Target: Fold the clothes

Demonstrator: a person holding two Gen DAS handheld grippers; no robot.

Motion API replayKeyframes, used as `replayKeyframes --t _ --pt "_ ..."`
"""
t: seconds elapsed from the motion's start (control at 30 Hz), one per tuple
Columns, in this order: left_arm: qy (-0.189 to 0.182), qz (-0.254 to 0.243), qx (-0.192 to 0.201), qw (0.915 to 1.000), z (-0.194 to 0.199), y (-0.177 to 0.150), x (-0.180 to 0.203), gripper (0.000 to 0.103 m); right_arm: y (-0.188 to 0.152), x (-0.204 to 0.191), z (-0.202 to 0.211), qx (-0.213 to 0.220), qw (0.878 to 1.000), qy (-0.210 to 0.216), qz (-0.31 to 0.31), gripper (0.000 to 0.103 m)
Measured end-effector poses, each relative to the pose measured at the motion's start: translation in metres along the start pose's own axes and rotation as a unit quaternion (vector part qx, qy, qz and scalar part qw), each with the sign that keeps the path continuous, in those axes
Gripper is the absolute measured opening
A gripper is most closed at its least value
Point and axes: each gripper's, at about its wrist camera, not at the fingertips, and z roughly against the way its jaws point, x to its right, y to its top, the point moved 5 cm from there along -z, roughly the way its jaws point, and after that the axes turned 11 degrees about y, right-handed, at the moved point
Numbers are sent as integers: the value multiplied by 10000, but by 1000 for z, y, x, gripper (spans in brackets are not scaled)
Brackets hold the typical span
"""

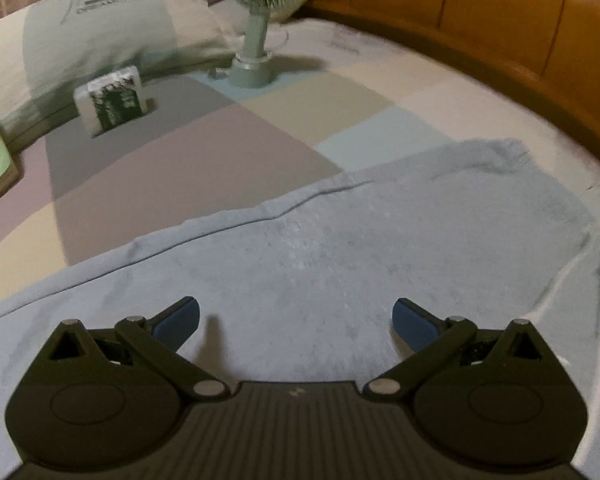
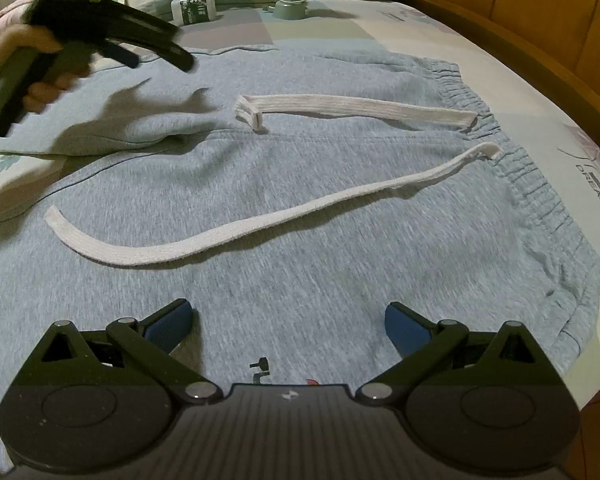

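Right wrist view: grey sweat shorts (image 2: 300,208) lie flat on bedsheet (image 2: 500,60), white drawstring (image 2: 228,236) across them. My right gripper (image 2: 288,324) hovers spread over shorts' near edge; left gripper (image 2: 156,56) spread too, w/ nothing held, above shorts' far-left part.

— What couldn't you read? — The label on the small box (image 1: 111,100) was blurred.
— And the left gripper (image 2: 162,56)? — Motion-smeared; its holder's hand (image 2: 28,64) was cut off at the edge.
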Motion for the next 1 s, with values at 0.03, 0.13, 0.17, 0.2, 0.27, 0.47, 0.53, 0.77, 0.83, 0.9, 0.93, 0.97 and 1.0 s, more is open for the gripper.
replayKeyframes --t 0.03,0.13,0.17,0.2,0.27,0.47,0.53,0.77,0.83,0.9,0.93,0.97,1.0 --pt "62 73 -54 9999 -8 2 0 102 0 -1 0 2 10000 -6 -9 103" --pt "269 402 -65 9988 -24 10 -10 102 -1 -1 1 20 10000 24 11 103" --pt "342 514 -71 9981 -29 14 -14 102 -1 0 1 27 10000 35 17 103" --pt "411 624 -79 9972 -33 20 -18 102 -2 0 1 36 10000 42 27 103" --pt "561 781 -94 9953 -42 30 -23 102 -2 1 1 49 10000 50 39 103" --pt "856 925 -171 9919 -56 52 -31 102 -2 1 1 67 9999 64 59 103" --pt "821 975 -192 9917 -50 54 -33 102 -2 0 1 72 9999 63 60 103" --pt "-607 526 -397 9960 -6 46 23 102 -2 -1 1 81 9999 46 64 103" --pt "-1013 336 -544 9928 -5 40 49 102 -2 -1 0 91 9999 39 65 103" --pt "-1242 155 -636 9901 -13 38 72 102 -2 -1 1 97 9999 44 67 103" --pt "-1178 83 -656 9908 -20 38 79 102 -2 -1 1 95 9999 46 68 103" --pt "-1058 58 -643 9923 -27 40 84 102 -2 -1 0 93 9999 47 69 103" --pt "-978 70 -579 9935 -31 44 85 102 -2 -1 0 95 9999 49 71 103"
